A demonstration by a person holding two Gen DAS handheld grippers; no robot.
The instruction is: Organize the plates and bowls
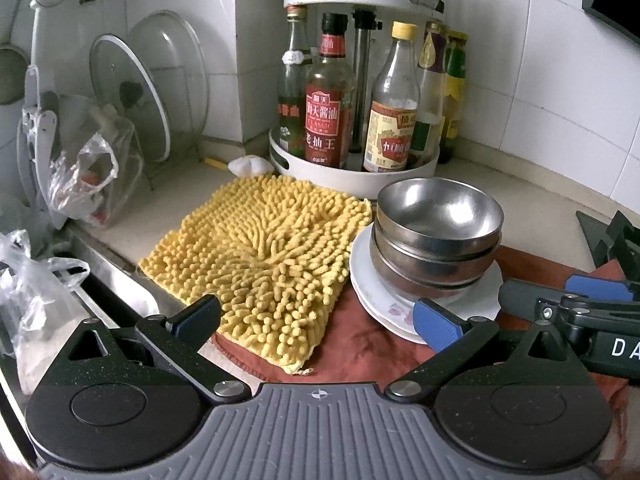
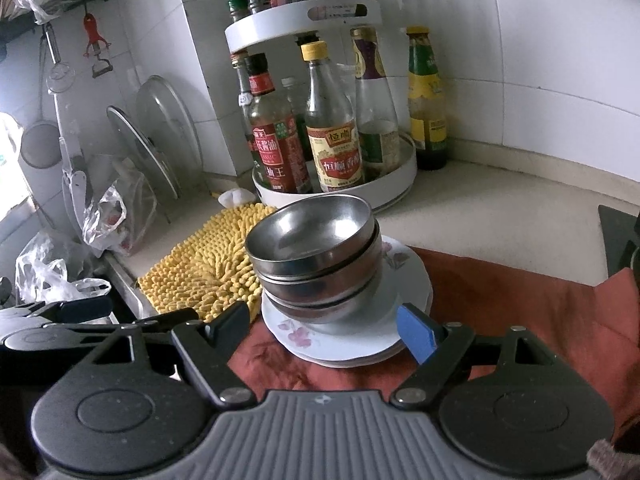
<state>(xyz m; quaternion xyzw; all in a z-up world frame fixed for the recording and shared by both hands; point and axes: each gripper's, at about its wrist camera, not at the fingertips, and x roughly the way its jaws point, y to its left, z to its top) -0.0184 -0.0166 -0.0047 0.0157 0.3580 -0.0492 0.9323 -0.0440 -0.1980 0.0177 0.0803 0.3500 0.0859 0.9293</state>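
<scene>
my left tongs [image 1: 316, 322] apart, empty | my right tongs [image 2: 326, 330] apart, empty | steel bowls [image 2: 316, 256] nested on plates [image 2: 344, 344], saves worktop [image 2: 500, 216] space | stack looks sorted

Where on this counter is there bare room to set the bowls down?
Bare counter lies right of the condiment turntable, behind the red cloth. The yellow chenille mat is unoccupied. Crowded: the plastic bags and pot lids at left.

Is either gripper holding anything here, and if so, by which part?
Nothing is held. The left gripper and right gripper are both open, short of the stacked steel bowls on the plates.
</scene>
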